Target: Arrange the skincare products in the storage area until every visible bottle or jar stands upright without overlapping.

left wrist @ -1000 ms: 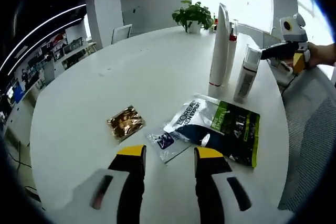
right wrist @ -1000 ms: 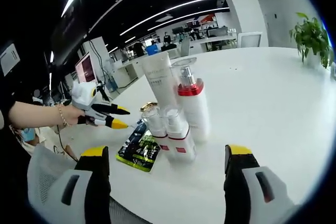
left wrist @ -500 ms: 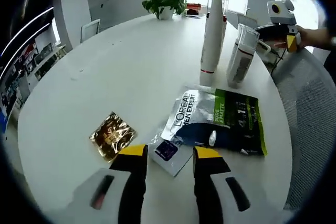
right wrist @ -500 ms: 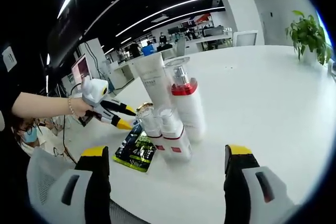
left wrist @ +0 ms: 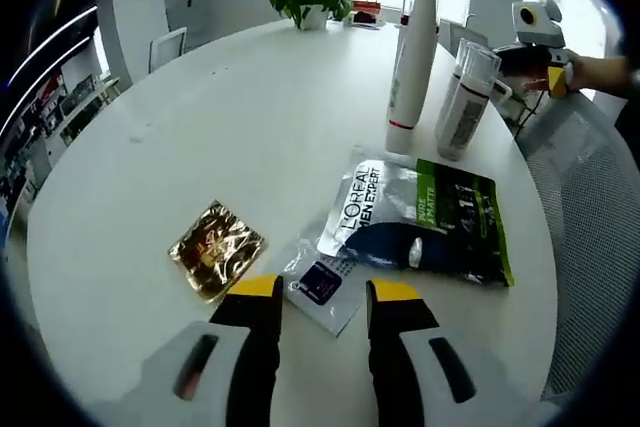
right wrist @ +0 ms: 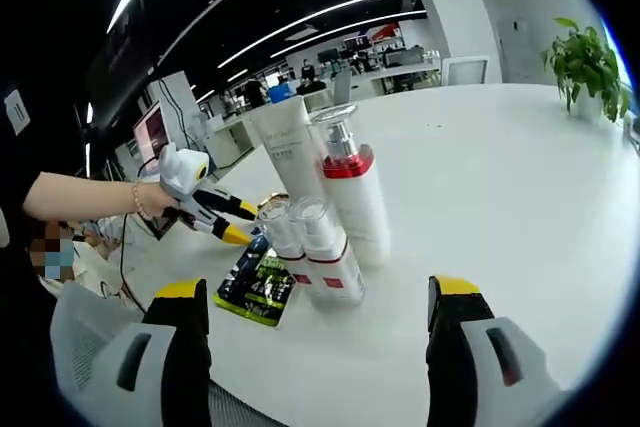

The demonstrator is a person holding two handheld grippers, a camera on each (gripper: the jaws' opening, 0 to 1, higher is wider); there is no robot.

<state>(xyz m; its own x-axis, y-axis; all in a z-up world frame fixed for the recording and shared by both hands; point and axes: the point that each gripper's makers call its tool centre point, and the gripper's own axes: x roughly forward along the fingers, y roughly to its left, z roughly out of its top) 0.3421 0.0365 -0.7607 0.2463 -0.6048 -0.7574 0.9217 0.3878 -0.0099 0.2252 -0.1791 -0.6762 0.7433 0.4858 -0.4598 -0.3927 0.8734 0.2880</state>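
A round white table (left wrist: 250, 117) in an open-plan office carries the skincare set: 4 containers stand upright in a tight cluster, a tall white tube (left wrist: 416, 57), a red-collared pump bottle (right wrist: 352, 197) and 2 small clear-capped bottles (right wrist: 325, 262), at about 1 o'clock in the left gripper view. Near that view's centre lie 3 flat packs: a green-and-silver sachet (left wrist: 425, 222), a small clear sachet (left wrist: 320, 282) overlapped by it, and a gold foil packet (left wrist: 215, 247) at 8 o'clock. The left gripper (left wrist: 318, 292), fingers moderately apart and empty, hovers just above the small sachet. The right gripper (right wrist: 318, 292), fingers wide and empty, faces the bottles. To finish well, the left gripper should likely descend square over the small sachet's free edge and draw it clear of the larger pack without nudging the bottles. Compared with 0.5 s ago, the left gripper view has pulled back slightly, the packs sitting a little higher; the right gripper view is almost unchanged.
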